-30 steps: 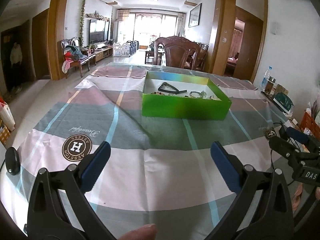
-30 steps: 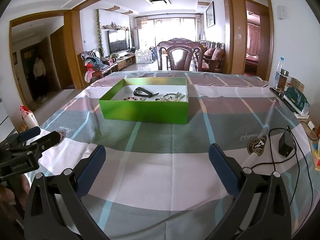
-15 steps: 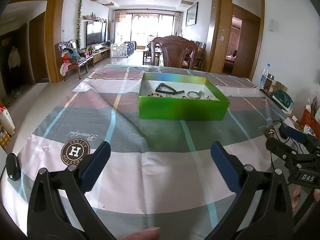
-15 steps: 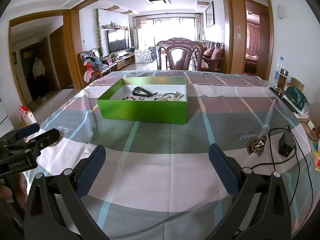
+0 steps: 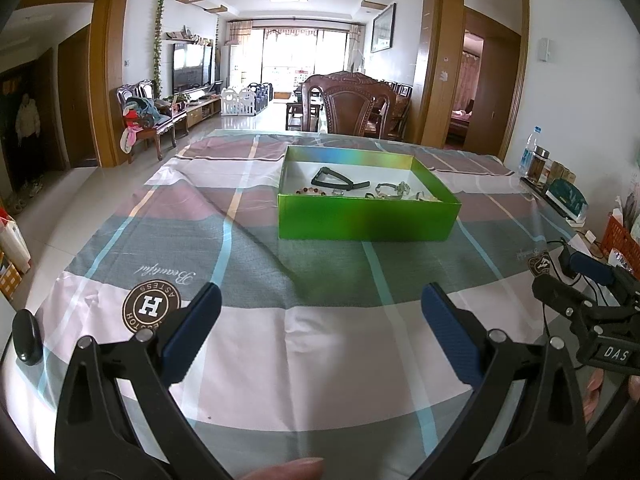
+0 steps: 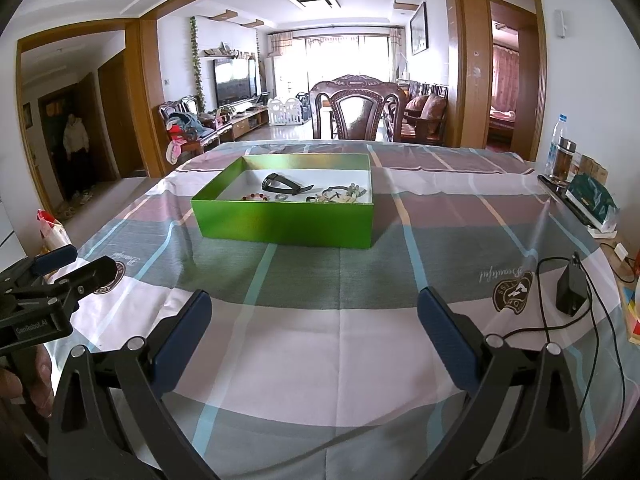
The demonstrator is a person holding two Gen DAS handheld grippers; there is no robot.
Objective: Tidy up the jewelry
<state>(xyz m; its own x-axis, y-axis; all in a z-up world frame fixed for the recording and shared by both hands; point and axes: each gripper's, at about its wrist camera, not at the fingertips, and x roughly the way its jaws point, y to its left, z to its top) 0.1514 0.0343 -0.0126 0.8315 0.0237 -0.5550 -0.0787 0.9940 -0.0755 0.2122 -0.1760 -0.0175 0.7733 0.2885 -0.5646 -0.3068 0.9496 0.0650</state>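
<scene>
Jewelry lies loose in an open green box (image 5: 366, 216) toward the far middle of the desk (image 5: 320, 340): a black strap (image 5: 338, 180), a beaded bracelet (image 5: 314, 191) and a tangle of silvery pieces (image 5: 394, 190), too small to sort out. Left claw (image 5: 320, 312) and right claw (image 6: 314, 316) both hover near the desk's front edge, jaws apart, holding nothing. Only the right wrist view shows a black adapter (image 6: 572, 290) with its cable; only the left shows a dark oval object (image 5: 26, 336)

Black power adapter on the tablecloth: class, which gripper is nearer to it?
Right. The right gripper hovers just left of the adapter; the left gripper sits farther left.
</scene>
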